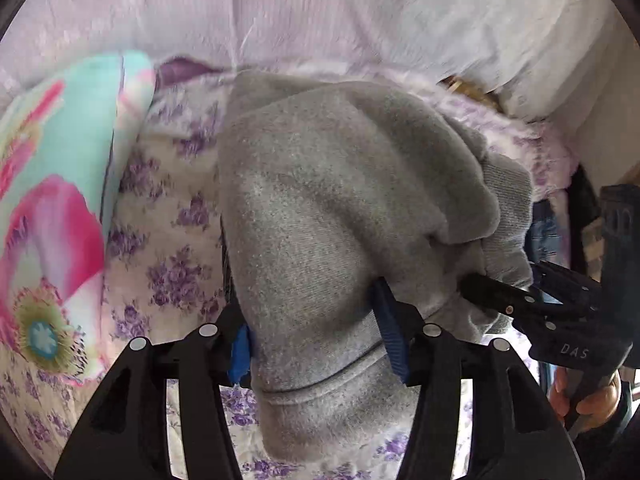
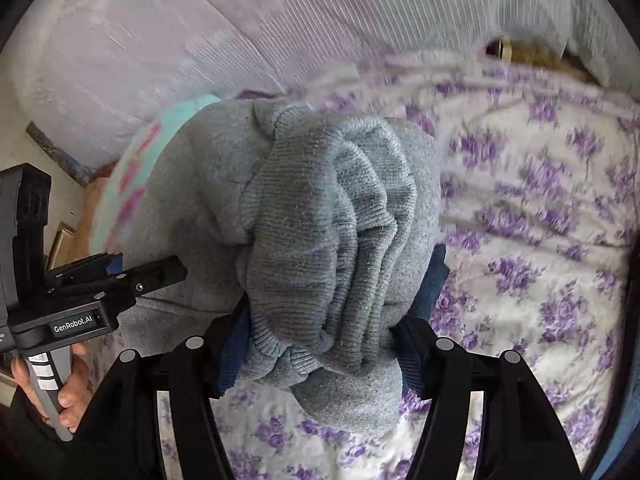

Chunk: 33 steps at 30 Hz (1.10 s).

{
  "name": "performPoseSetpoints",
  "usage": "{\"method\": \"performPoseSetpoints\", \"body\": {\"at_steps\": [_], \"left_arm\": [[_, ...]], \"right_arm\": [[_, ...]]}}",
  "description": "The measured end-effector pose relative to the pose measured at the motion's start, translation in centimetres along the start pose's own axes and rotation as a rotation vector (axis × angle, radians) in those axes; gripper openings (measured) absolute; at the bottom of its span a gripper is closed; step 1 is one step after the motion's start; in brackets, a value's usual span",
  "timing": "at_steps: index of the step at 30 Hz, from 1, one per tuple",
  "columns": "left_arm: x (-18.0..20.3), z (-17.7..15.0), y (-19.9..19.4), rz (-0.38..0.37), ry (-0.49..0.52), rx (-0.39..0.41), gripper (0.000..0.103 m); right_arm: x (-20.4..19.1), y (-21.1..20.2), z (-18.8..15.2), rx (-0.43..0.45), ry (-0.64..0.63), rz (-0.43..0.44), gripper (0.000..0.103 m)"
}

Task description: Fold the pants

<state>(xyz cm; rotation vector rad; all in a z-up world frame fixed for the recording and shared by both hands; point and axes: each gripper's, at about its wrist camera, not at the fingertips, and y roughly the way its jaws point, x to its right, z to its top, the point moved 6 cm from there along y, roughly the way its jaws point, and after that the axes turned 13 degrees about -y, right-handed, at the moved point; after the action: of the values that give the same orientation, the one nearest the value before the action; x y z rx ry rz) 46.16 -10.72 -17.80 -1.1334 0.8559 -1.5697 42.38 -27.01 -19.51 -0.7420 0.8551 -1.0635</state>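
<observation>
The grey pants (image 1: pixel 340 200) hung bunched above the purple-flowered bedsheet (image 2: pixel 540 240), held up by both tools. The left gripper (image 1: pixel 320 344) was clamped on a hemmed edge of the fabric between its 2 blue pads (image 1: pixel 390 332), and the right gripper (image 2: pixel 332 320) was closed around the gathered ribbed part just beside it. A bright floral pillow (image 1: pixel 60 184) lay to the left, against pale lilac bedding (image 1: pixel 280 12) behind.

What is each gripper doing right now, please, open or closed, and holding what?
Left gripper: closed on the grey pants, near a hem.
Right gripper: closed on the bunched ribbed part of the pants.
</observation>
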Motion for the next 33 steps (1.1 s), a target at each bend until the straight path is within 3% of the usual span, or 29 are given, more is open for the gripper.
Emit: {"method": "performPoseSetpoints", "body": {"at_steps": [1,2,3,5,7,11,13,14,16,23,28,33], "left_arm": [[-0.9,-0.6,2.8,0.056,-0.013,-0.045,0.059],[-1.5,-0.9,3.9,0.073,-0.019,-0.02,0.063],[-1.9,-0.7,3.7,0.091,-0.028,0.027,0.076],[-2.2,-0.6,3.1,0.058,-0.044,0.026,0.077],[-2.2,-0.7,1.8,0.073,-0.018,0.04,0.075],[-1.9,-1.9,-3.9,0.111,0.048,0.148,0.079],[-2.1,-3.2,-7.3,0.117,0.053,0.228,0.095],[-2.4,-4.4,-9.1,0.123,0.05,0.265,0.098],[-2.4,-6.9,-11.9,0.118,0.041,0.312,0.098],[-2.2,-17.7,-18.3,0.202,-0.061,0.394,0.098],[-0.8,-24.1,-21.1,0.226,-0.035,0.404,0.098],[0.6,-27.1,-23.5,0.195,0.001,0.41,0.098]], "right_arm": [[0.5,2.0,-0.9,-0.011,0.002,-0.021,0.082],[0.8,3.1,-1.4,0.004,0.004,-0.01,0.091],[0.8,3.4,-1.6,0.028,0.027,0.041,0.092],[1.0,2.9,-1.4,0.04,0.051,0.07,0.092],[1.0,2.1,-1.0,0.033,0.053,0.085,0.091],[0.0,-3.6,-0.6,0.13,0.001,0.029,0.091],[-1.0,-7.9,-1.4,0.2,-0.048,-0.049,0.091],[-1.6,-10.0,-2.1,0.23,-0.067,-0.091,0.093],[-2.8,-13.3,-4.0,0.261,-0.084,-0.154,0.1],[-6.1,-18.7,-13.5,0.206,0.004,-0.411,0.099],[-9.3,-20.9,-17.9,0.187,0.031,-0.399,0.099],[-12.2,-24.0,-19.7,0.209,-0.005,-0.447,0.099]]}}
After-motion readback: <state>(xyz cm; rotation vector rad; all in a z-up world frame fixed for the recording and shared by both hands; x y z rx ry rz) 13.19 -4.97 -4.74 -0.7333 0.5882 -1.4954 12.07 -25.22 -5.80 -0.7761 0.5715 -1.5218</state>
